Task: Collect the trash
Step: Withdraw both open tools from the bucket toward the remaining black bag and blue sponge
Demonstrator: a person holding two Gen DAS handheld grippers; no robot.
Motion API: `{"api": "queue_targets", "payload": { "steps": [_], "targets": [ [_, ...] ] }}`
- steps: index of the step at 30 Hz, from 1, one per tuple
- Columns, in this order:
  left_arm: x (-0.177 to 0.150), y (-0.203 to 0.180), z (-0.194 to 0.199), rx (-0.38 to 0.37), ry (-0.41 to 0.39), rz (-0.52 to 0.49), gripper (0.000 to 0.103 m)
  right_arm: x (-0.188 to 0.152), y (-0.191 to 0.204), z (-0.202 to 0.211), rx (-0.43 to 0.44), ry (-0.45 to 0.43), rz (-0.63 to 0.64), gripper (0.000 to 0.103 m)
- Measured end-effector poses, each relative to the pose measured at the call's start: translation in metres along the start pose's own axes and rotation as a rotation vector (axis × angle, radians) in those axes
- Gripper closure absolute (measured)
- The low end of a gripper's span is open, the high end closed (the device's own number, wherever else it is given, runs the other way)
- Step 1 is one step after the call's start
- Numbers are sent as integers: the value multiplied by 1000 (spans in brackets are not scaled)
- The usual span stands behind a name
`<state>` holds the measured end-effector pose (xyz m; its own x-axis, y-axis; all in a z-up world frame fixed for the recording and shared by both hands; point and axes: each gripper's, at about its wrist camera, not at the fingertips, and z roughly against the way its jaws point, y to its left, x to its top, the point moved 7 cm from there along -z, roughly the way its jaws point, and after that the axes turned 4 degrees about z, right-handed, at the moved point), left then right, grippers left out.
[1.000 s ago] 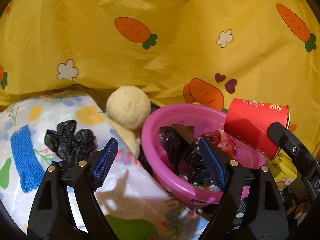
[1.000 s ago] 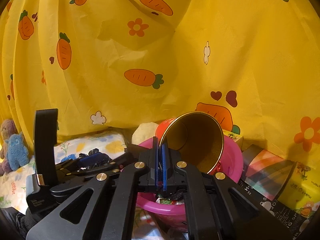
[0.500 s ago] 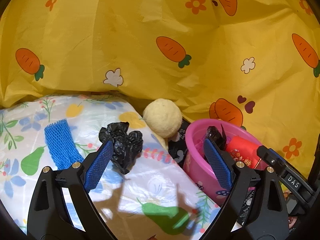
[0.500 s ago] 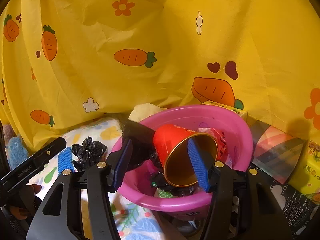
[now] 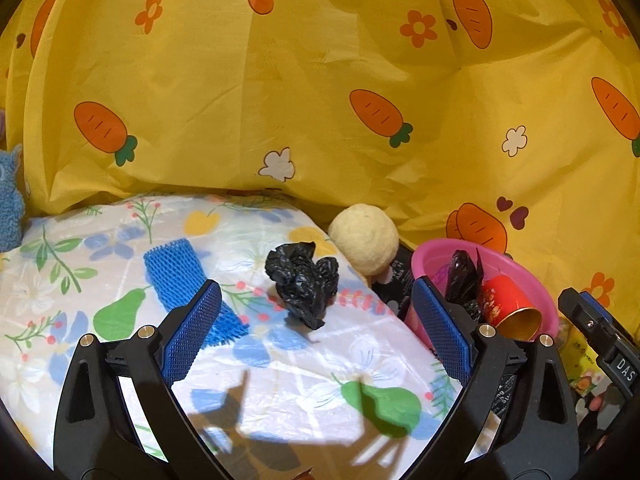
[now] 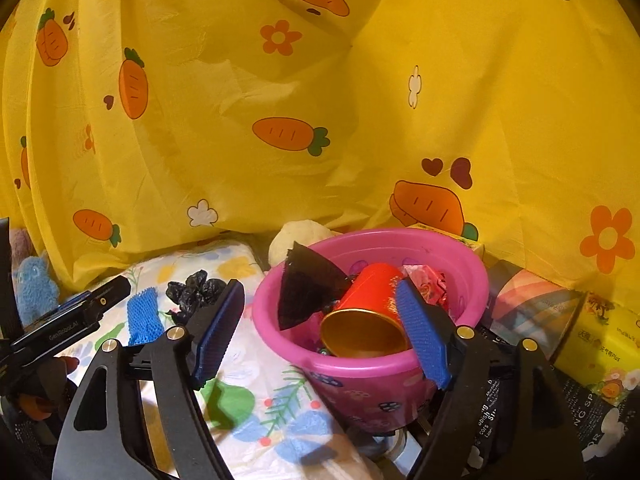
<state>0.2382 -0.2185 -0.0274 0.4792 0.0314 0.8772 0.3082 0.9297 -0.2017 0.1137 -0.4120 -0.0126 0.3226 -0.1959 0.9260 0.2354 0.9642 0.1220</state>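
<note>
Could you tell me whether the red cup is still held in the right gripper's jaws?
No, the red cup lies on its side inside the pink basin, and the right gripper is open.

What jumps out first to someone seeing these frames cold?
The yellow carrot-print sheet fills the whole background. Low right, a pink tub holds a red cup lying on its side among black scraps. Left of it, a crumpled black bag and blue foam net lie on the floral cloth.

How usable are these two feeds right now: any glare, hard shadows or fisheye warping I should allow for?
Left wrist view: sharp; the left tongs throw hard shadows on the floral sheet, and a glossy patch lies near the black bag. Right wrist view: warm and dimmer, bright sheen on the yellow curtain; edges bow and darken in both.
</note>
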Motion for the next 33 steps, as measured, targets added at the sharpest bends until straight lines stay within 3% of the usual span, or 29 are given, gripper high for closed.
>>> {"api": "queue_targets", "payload": {
  "steps": [18,25,33],
  "targets": [
    [-3,99,39,153,-31,45,8,-9,100,-4,111,10,121,22],
    [-1,144,45,228,-27,76,8,-16,147,-26,191,45,166,22],
    [10,175,45,295,-41,97,8,-13,171,-65,180,78,190,22]
  ]
}}
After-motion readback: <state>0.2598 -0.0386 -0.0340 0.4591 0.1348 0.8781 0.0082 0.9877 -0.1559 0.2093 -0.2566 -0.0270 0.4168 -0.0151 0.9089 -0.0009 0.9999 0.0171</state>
